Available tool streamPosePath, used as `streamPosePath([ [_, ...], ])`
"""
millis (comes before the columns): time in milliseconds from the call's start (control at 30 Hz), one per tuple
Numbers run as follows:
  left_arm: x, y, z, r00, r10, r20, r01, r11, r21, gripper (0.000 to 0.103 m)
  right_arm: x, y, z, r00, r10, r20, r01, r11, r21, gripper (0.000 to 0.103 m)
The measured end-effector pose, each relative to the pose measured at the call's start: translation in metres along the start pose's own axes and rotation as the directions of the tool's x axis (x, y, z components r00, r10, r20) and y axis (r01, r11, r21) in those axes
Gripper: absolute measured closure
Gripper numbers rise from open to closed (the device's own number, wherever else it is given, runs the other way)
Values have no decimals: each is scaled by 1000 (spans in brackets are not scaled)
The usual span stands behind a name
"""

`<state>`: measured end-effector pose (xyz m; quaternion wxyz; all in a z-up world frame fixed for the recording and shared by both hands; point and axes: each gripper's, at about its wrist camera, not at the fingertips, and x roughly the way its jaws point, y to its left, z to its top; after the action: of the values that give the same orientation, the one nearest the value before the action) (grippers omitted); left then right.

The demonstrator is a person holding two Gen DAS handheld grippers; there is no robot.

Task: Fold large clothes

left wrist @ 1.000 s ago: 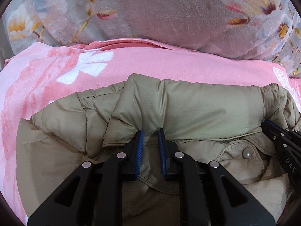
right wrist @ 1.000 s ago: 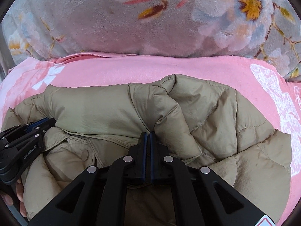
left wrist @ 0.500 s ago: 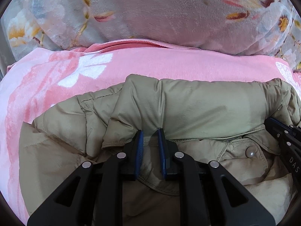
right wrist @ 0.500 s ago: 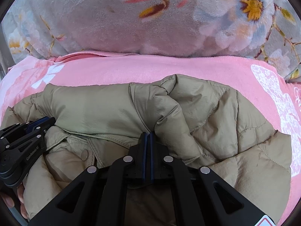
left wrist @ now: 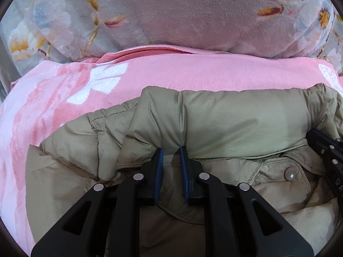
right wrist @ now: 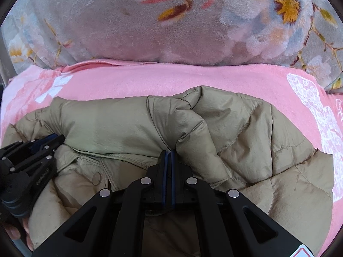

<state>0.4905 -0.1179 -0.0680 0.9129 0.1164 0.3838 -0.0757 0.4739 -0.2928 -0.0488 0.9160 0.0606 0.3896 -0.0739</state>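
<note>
Lying on a pink blanket (left wrist: 193, 75), the jacket (left wrist: 235, 120) abuts a floral cushion (left wrist: 171, 15).

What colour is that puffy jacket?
Khaki-beige jacket; the right wrist view shows it best.

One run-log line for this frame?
jacket on pink blanket | left gripper: pinching collar fold | right gripper: shut on collar edge | fold: not finished

I see the jacket (left wrist: 214, 124) lying on the blanket (left wrist: 171, 72), the cushion (left wrist: 182, 15) behind both, my left gripper (left wrist: 171, 150) left of my right gripper (right wrist: 168, 152).
</note>
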Motion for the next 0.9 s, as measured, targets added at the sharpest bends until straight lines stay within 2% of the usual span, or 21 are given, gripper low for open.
streamPosePath([
  [67, -5, 1, -1, 1000, 10, 3, -10, 1000, 3, 88, -5, -5, -1, 999, 32, -1, -32, 999, 23, 103],
  [100, -10, 2, -3, 1000, 13, -1, -13, 1000, 5, 86, -17, -10, -5, 999, 49, -15, -48, 998, 49, 99],
  [133, -20, 5, -7, 1000, 27, -13, -27, 1000, 8, 76, -29, -12, -9, 998, 52, -20, -50, 996, 71, 97],
  [167, -41, 12, -14, 999, 38, -19, -38, 999, -10, 67, -47, -15, -15, 998, 69, -14, -67, 993, 98, 84],
  [200, -59, 18, -21, 1000, 10, -8, -11, 1000, -25, 39, -74, -20, -26, 995, 100, 3, -100, 989, 110, 69],
  [233, -79, 25, -31, 999, -34, 10, 34, 999, -35, 19, -103, -24, -41, 992, 125, 23, -126, 987, 97, 62],
  [267, -111, 39, -49, 993, -106, 48, 109, 993, -51, 14, -134, -30, -60, 990, 129, 50, -132, 988, 76, 52],
  [300, -131, 50, -64, 988, -140, 65, 144, 988, -55, 12, -163, -37, -81, 989, 125, 75, -130, 990, 60, 43],
  [400, -187, 88, -124, 986, -159, 42, 160, 986, -34, 12, -236, -62, -150, 987, 121, 101, -127, 991, 51, 31],
  [500, -220, 129, -189, 985, -170, -18, 168, 982, -84, 12, -294, -90, -228, 994, 96, 55, -101, 990, 102, 30],
  [567, -233, 157, -237, 977, -199, -82, 183, 969, -166, 12, -324, -104, -280, 997, 69, 18, -71, 984, 164, 30],
  [633, -239, 174, -273, 967, -221, -130, 185, 952, -245, 12, -339, -114, -316, 997, 79, -2, -76, 971, 228, 30],
  [700, -243, 189, -309, 946, -279, -168, 208, 914, -348, 12, -344, -118, -350, 995, 100, -28, -87, 951, 297, 30],
  [733, -245, 193, -322, 935, -315, -164, 233, 892, -387, 12, -344, -118, -365, 992, 120, -31, -103, 938, 330, 30],
  [800, -257, 193, -333, 943, -311, -118, 243, 887, -392, 12, -342, -116, -381, 989, 149, -25, -127, 912, 391, 28],
  [833, -261, 191, -335, 940, -322, -111, 253, 879, -404, 12, -344, -115, -387, 987, 160, -1, -146, 900, 411, 28],
  [867, -263, 190, -337, 934, -343, -100, 272, 865, -422, 12, -345, -112, -388, 985, 169, 25, -164, 892, 421, 28],
  [900, -265, 189, -337, 921, -382, -78, 308, 836, -454, 13, -343, -110, -388, 980, 192, 48, -193, 878, 438, 28],
])
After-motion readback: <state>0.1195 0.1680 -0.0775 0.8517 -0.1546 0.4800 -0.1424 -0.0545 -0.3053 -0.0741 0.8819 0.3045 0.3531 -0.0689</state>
